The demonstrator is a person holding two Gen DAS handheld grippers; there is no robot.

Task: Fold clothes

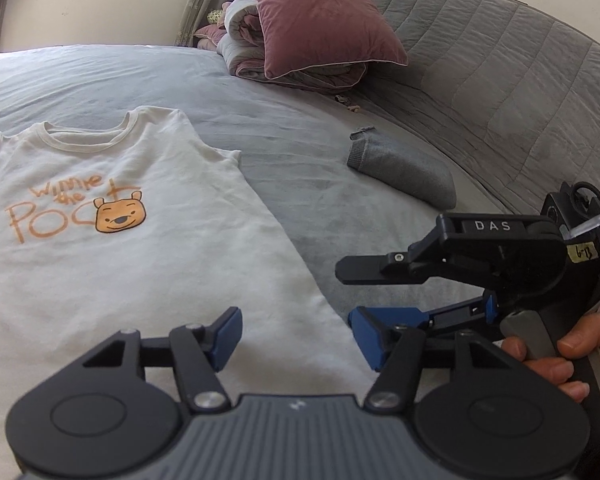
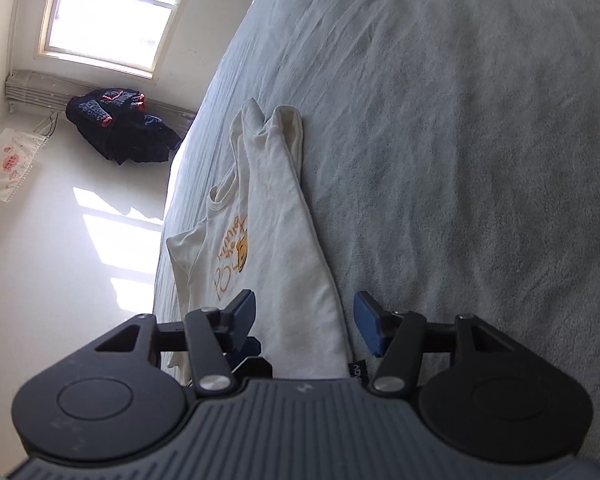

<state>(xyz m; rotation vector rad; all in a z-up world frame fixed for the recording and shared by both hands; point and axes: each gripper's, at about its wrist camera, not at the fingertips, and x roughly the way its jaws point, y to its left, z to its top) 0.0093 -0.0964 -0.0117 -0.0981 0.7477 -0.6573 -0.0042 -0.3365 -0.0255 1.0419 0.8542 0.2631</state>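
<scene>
A white T-shirt (image 1: 112,240) with an orange Winnie the Pooh print lies flat on the grey bed (image 1: 292,136), front up, collar far. My left gripper (image 1: 296,338) is open over the shirt's bottom hem near its right corner. My right gripper (image 1: 348,292) shows in the left wrist view, turned sideways, jaws open at the shirt's right bottom edge. In the right wrist view the right gripper (image 2: 305,326) is open with the shirt's edge (image 2: 300,280) between its jaws. The shirt's sleeve (image 2: 276,132) lies folded along the far side.
A folded grey cloth (image 1: 404,172) lies on the bed to the right of the shirt. A pink pillow (image 1: 320,16) rests on a folded quilt (image 1: 252,56) at the far end. A quilted grey headboard (image 1: 500,60) curves along the right. Dark clothes (image 2: 116,128) hang by the window.
</scene>
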